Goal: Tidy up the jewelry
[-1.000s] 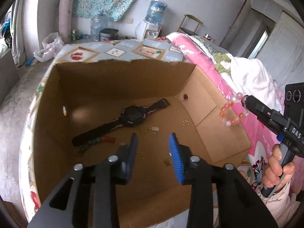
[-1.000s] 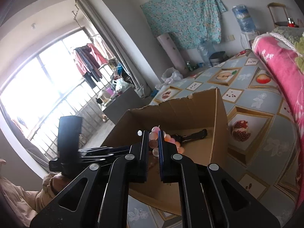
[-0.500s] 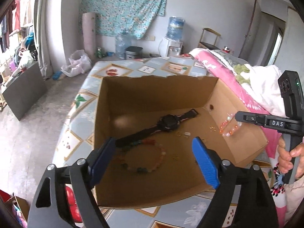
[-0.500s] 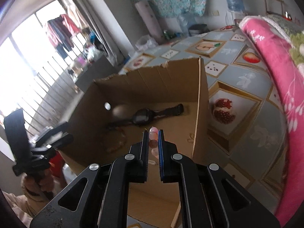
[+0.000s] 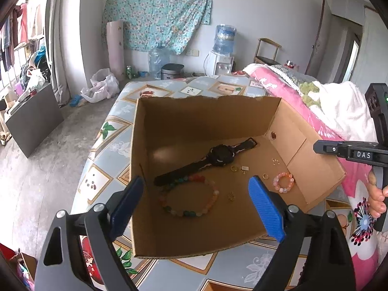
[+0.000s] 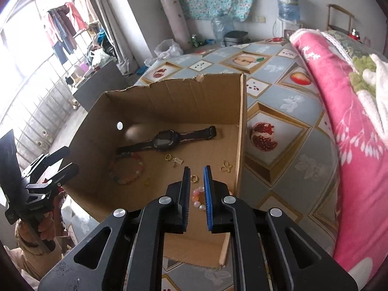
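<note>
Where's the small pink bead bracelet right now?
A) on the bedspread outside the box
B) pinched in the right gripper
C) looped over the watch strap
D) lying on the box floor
D: the small pink bead bracelet lies on the floor of the cardboard box, near its right wall, apart from the watch; the right gripper has its jaws opening above it.

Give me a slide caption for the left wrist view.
Open left hand-held gripper above a cardboard box holding a black watch, two bead bracelets and small gold pieces.

The cardboard box is plain brown. Inside, the watch is black, the small bracelet has pink and orange beads, and the big bracelet has beads of many colours. The bed sheet is grey-blue with framed fruit pictures, the blanket pink with white flowers, and the gripper pads are blue
</note>
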A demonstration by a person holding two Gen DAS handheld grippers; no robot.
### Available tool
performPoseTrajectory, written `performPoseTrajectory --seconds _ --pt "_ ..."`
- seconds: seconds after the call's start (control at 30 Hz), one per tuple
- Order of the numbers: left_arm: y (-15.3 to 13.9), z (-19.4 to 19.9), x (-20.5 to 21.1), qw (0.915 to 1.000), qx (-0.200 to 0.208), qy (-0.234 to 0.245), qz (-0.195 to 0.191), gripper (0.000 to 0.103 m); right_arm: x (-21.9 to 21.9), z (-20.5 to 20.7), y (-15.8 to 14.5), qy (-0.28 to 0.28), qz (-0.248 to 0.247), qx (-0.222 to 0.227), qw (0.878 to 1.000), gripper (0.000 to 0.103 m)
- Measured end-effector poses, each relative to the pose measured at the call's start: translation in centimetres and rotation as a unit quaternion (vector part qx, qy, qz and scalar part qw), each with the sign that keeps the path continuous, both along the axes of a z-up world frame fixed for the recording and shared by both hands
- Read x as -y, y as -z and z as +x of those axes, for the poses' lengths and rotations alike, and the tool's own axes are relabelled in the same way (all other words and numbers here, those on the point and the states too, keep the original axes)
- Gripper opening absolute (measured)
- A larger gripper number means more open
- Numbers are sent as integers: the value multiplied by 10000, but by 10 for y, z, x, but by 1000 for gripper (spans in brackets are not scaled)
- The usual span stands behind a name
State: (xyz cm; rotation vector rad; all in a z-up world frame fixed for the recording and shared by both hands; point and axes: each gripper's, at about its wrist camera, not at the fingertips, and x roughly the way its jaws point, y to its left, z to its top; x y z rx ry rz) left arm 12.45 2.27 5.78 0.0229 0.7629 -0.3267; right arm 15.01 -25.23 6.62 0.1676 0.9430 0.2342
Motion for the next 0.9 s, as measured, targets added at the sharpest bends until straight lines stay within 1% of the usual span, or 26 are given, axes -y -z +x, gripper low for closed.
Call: performPoseTrajectory --seconds 0.07,0.13,0.17,0.2,0.23,0.27,0.3,0.37,0.43,0.53,0.67,0.8,0.9 --pt "0 -1 -2 10000 25 -14 -42 89 -2 -3 -2 31 1 20 10000 13" --pt "0 -1 -2 10000 17 -18 -49 89 -4 -8 -9 54 19 129 9999 19" --pt "0 -1 -2 10000 13 -24 -28 89 -6 -11 -12 68 5 199 9998 26" --pt "-1 -1 -2 10000 22 -35 -9 89 -9 -15 -17 85 -34 335 9994 35" --pt "-1 -1 -2 10000 30 -48 -2 90 -11 -18 -19 111 -65 417 9990 39" --pt "-2 -2 -2 10000 44 -71 -4 91 -14 -25 -23 184 -153 576 9981 47" --pt "-2 -3 -3 9999 59 -116 -8 92 -16 -30 -26 261 -253 718 9968 51" --pt "-3 -4 -4 9998 83 -179 -33 94 -19 -40 -28 416 -393 916 9942 56" --pt "-5 -5 -4 9997 96 -226 -40 94 -18 -45 -27 570 -455 966 9926 58" --pt "-8 -6 -5 9995 116 -291 9 94 -10 -47 -20 793 -451 883 9919 59" --pt "-12 -8 -9 9992 180 -364 8 94 1 -46 -7 1062 -319 625 9919 60" --pt "-17 -10 -15 9986 249 -475 9 95 7 -40 5 1132 -171 321 9929 60" --pt "-19 -10 -21 9978 280 -598 50 95 9 -39 9 1194 -126 235 9925 60"
